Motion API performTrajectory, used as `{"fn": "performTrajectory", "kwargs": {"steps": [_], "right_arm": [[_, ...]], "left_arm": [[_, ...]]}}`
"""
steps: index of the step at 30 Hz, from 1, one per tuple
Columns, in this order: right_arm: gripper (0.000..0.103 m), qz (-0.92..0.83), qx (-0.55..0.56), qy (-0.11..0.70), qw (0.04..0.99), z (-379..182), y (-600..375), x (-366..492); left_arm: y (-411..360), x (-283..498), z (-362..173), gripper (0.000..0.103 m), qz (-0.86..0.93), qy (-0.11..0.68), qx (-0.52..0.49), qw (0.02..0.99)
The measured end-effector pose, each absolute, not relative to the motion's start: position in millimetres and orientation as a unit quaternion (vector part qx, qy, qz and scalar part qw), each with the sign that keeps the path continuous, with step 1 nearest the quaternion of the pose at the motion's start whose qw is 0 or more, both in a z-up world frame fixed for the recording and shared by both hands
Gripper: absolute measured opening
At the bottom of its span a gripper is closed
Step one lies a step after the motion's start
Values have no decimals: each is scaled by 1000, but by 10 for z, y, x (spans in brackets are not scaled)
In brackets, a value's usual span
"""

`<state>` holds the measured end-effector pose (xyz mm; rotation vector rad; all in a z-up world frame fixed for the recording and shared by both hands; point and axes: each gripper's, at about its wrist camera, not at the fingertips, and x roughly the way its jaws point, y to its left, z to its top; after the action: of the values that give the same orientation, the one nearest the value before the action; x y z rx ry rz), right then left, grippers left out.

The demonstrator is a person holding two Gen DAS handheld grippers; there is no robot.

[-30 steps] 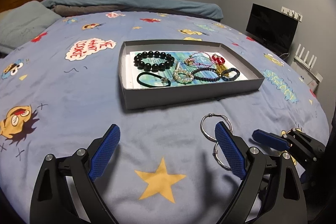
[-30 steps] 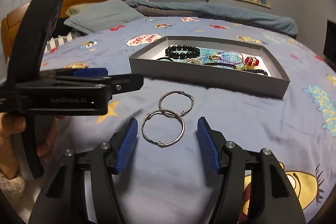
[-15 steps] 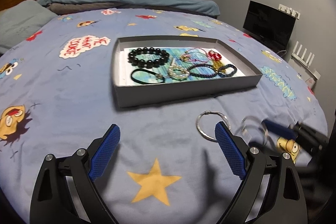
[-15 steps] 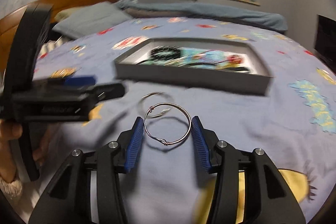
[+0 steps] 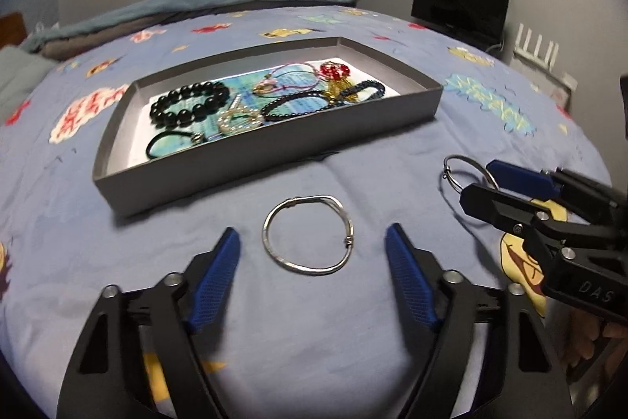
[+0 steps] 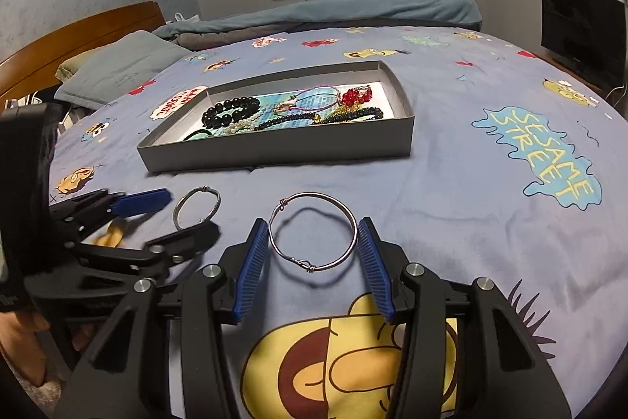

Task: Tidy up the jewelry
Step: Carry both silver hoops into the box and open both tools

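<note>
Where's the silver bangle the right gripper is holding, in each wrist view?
Left wrist: held bangle at right edge, pinched in the right gripper.
Right wrist: held bangle at bottom centre, between the blue pads.
Shared landmark: grey jewelry tray, beyond it.

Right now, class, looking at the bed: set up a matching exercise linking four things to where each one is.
Things:
1. black bead bracelet
2. silver bangle
3. second silver bangle
4. red bead piece

Places:
A. lying on the bedspread in front of the open left tool
B. left part of the grey box
C. gripped between the right tool's blue pads
D. right part of the grey box

Pairs: 1-B, 2-C, 3-A, 4-D
</note>
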<state>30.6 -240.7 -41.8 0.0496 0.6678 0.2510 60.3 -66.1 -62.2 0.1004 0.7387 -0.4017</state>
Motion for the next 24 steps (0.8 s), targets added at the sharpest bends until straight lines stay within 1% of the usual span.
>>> {"fn": "performTrajectory", "kwargs": {"steps": [1, 3, 9, 15, 20, 24], "right_arm": [[48, 123, 24, 327, 937, -417, -2412, 301], [48, 124, 25, 326, 937, -417, -2416, 295], [48, 123, 32, 321, 938, -390, -2488, 274], [48, 117, 34, 295, 948, -310, -2585, 237], [48, 100, 27, 278, 955, -191, -2648, 387], [48, 87, 23, 250, 964, 43, -2632, 659]], "left_arm": [[-674, 607, -626, 64, -196, 359, 50, 911], [-662, 605, -622, 49, -199, 360, 44, 910], [-576, 568, -555, 48, -196, 352, 32, 915], [-381, 539, -315, 48, -185, 332, 6, 925], [-194, 732, -70, 48, -159, 310, 3, 938], [-65, 1008, 134, 48, -147, 294, -19, 944]]}}
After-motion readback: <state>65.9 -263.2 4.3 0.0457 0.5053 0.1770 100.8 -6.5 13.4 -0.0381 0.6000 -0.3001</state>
